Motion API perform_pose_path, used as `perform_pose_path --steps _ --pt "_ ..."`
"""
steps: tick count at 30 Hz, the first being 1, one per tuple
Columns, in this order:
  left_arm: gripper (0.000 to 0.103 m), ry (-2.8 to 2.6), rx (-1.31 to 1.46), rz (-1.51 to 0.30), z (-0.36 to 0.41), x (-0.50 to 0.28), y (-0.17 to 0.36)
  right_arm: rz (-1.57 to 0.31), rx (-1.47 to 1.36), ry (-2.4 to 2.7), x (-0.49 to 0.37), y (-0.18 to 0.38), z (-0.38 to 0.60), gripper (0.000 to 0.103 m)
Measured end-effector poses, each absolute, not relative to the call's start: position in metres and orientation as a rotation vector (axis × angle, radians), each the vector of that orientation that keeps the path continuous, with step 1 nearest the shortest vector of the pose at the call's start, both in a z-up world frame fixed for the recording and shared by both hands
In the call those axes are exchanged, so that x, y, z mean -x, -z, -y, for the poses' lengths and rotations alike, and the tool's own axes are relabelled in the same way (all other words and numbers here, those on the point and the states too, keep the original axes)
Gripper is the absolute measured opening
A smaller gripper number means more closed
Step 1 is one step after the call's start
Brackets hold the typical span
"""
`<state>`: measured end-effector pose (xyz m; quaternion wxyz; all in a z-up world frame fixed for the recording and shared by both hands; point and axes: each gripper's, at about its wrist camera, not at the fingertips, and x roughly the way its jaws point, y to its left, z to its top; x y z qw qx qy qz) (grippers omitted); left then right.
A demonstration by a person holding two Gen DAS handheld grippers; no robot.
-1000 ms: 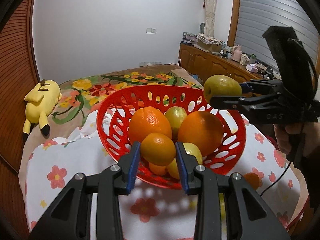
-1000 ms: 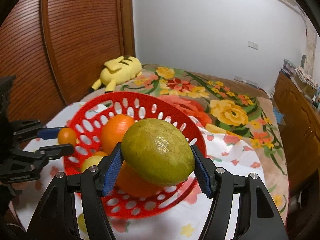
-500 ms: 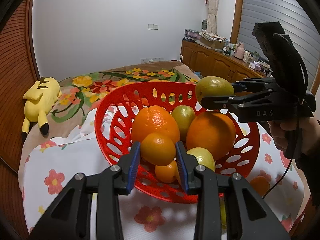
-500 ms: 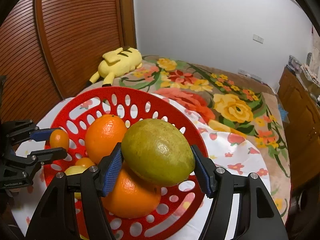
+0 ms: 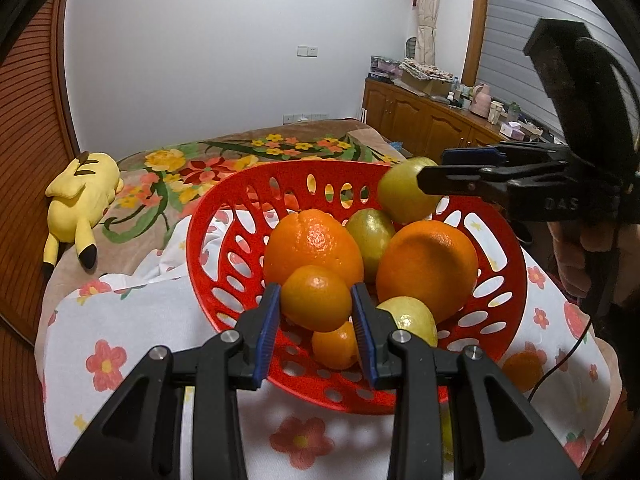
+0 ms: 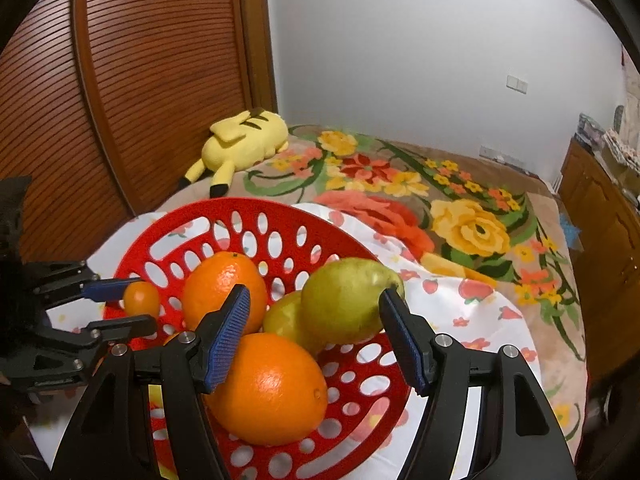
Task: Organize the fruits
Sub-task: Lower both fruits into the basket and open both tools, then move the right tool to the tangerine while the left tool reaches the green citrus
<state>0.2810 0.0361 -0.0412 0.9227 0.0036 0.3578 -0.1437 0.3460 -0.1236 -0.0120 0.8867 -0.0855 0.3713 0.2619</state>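
A red slotted basket (image 5: 224,208) (image 6: 240,204) holds two large oranges (image 5: 312,244) (image 5: 426,264), a green fruit (image 5: 370,236), a yellow fruit (image 5: 408,316) and a small orange (image 5: 334,344). My left gripper (image 5: 316,308) (image 6: 116,304) is shut on a small mandarin (image 5: 316,298) (image 6: 141,299) just above the basket's near side. My right gripper (image 6: 314,294) (image 5: 434,168) hangs over the basket's far right side with its jaws opening. The green pear (image 6: 344,300) (image 5: 400,196) lies just past its fingertips among the fruit, free of the pads.
The basket stands on a white cloth with red flowers (image 5: 120,320) spread over a floral blanket (image 6: 460,220). Another orange (image 5: 520,366) lies on the cloth at the right. A yellow plush toy (image 5: 80,200) lies beside a wooden slatted door (image 6: 140,80). A hand (image 5: 576,248) holds the right gripper.
The right gripper moved in over the basket and its jaws widened. The pear slipped out from between the pads into the basket. The left gripper kept its hold on the mandarin.
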Motion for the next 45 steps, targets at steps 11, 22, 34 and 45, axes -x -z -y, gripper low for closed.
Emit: perform_pose_path --steps 11,22,34,45 --pt "0.034 0.278 -0.007 -0.729 -0.036 -0.290 0.038 -0.757 0.176 -0.562 -0.326 0.006 0.127 0.069" --pt "0.048 0.265 -0.004 -0.709 -0.032 -0.274 0.026 -0.735 0.161 -0.544 -0.298 -0.002 0.140 0.069" --pt "0.054 0.298 0.003 -0.690 -0.021 -0.230 0.021 -0.724 0.119 -0.515 -0.244 -0.004 0.163 0.069" --pt "0.057 0.330 -0.001 -0.688 -0.003 -0.191 0.027 -0.732 0.068 -0.509 -0.194 0.006 0.178 0.070"
